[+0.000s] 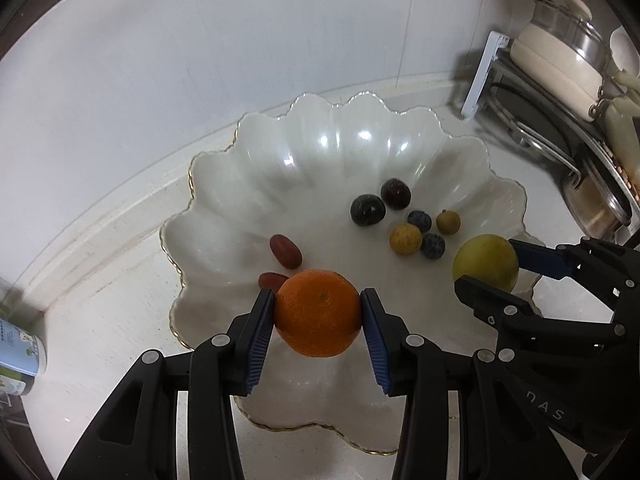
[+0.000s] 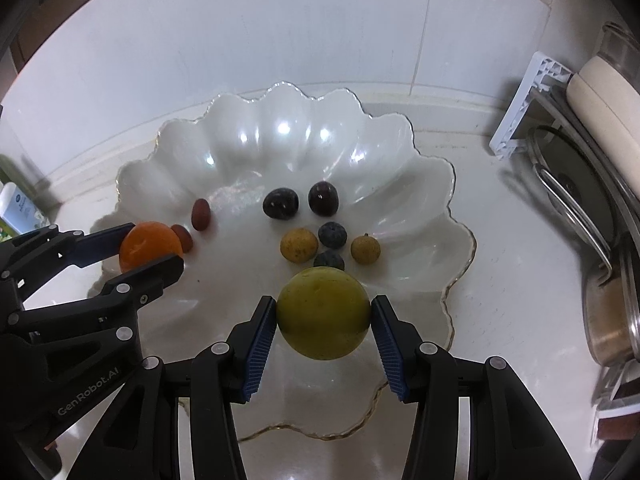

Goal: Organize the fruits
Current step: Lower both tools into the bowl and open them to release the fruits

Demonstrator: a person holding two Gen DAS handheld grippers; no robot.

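My left gripper [image 1: 318, 312] is shut on an orange [image 1: 318, 312] and holds it over the near left part of a white scalloped bowl [image 1: 280, 152]. My right gripper [image 2: 324, 314] is shut on a yellow-green round fruit [image 2: 324, 314] over the bowl's near side [image 2: 224, 128]. In the bowl lie two red dates [image 1: 285, 251], two dark plums [image 1: 367, 209], two blueberries [image 1: 419, 221] and two yellow longans [image 1: 405, 239]. The right gripper with its fruit shows in the left wrist view [image 1: 486, 262]; the left gripper with the orange shows in the right wrist view [image 2: 150, 246].
A white tiled wall rises behind the bowl. A rack with a cream pot [image 1: 560, 68], lids [image 2: 572, 196] and a steel pan [image 2: 612, 320] stands at the right. A bottle with a blue label [image 1: 20, 344] lies at the left on the pale countertop [image 1: 112, 320].
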